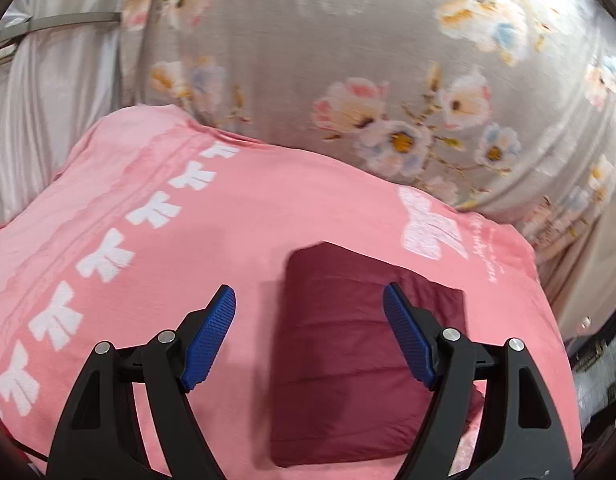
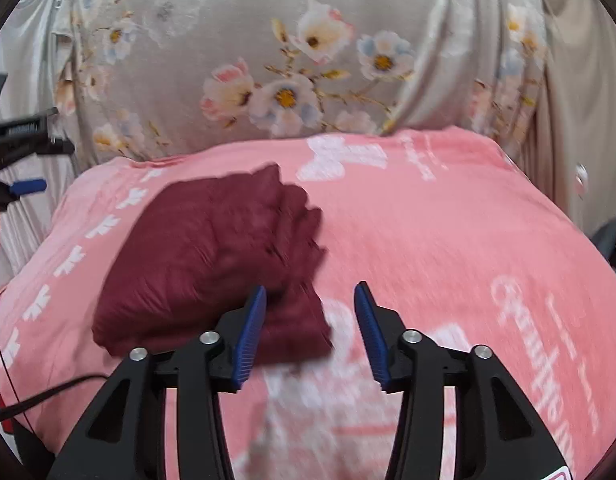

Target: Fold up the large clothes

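Note:
A dark red garment lies folded into a thick, compact bundle on a pink blanket with white bows and lettering. My left gripper hovers above the bundle's near part, open wide, nothing between its blue pads. In the right wrist view the same garment lies left of centre on the blanket. My right gripper stands open at the bundle's near right corner, its left pad over the cloth's edge without gripping it. One blue pad of the left gripper shows at the left edge.
A grey floral quilt bulges up behind the blanket. White satin cloth hangs at the left. A black cable runs over the blanket's near left corner. The bed drops off at the right, with dark clutter beyond.

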{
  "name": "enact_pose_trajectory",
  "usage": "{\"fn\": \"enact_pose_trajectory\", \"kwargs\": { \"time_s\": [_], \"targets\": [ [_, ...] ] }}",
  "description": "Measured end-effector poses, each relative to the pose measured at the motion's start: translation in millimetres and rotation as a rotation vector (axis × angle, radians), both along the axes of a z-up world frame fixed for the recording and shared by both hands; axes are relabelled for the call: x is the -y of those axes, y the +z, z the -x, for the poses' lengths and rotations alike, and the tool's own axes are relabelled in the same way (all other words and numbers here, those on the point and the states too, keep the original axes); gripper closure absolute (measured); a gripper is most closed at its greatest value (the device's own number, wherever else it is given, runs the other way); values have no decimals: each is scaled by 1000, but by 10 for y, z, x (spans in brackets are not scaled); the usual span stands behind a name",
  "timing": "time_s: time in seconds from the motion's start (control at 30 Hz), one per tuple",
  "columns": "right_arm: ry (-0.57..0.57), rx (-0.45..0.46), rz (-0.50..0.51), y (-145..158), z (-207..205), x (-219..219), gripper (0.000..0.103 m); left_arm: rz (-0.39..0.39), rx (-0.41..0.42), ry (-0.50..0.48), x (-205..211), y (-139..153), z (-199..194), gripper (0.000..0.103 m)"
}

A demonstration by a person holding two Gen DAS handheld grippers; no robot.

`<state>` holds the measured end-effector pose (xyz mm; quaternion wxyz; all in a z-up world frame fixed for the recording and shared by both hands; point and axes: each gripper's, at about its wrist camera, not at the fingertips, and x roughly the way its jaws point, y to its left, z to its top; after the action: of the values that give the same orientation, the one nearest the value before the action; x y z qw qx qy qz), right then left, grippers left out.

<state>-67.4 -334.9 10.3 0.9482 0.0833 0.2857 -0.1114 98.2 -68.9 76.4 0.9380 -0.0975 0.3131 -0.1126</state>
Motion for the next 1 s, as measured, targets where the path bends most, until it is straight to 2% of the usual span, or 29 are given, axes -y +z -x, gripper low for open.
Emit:
{"fn": "enact_pose_trajectory", "kwargs": {
  "time_s": [0.1,0.27,0.37,0.5,0.73,0.8,0.83,0.87,0.9,1.0],
  "targets": [
    [44,9,-1,125,-289,-69,48,-14,-18,30,-134,-26,-90,29],
    [46,-32,14,220,-843,-169,45,-37,-66,11,-30,-235,-309,29],
    [21,-60,-40,215,-1157,-87,45,-16,-105,-21,115,-362,-489,29],
    [-6,-104,-188,134,-1516,126,45,-26,-105,-22,318,-421,-691,29],
    [-23,-207,-211,-145,-1976,182,46,-88,-126,-45,659,-555,-1005,29],
    [-14,-231,-200,-234,-2057,163,65,-103,-135,-48,752,-599,-1098,29],
    [-4,-244,-204,-273,-2093,175,80,-108,-140,-47,791,-621,-1134,29],
    [4,-247,-211,-299,-2111,187,90,-114,-147,-49,828,-648,-1175,29],
    [4,-234,-212,-300,-2095,199,96,-121,-156,-53,864,-676,-1214,29],
    [-34,-178,-168,-228,-1963,264,99,-133,-166,-58,944,-733,-1283,29]
  ]
}}
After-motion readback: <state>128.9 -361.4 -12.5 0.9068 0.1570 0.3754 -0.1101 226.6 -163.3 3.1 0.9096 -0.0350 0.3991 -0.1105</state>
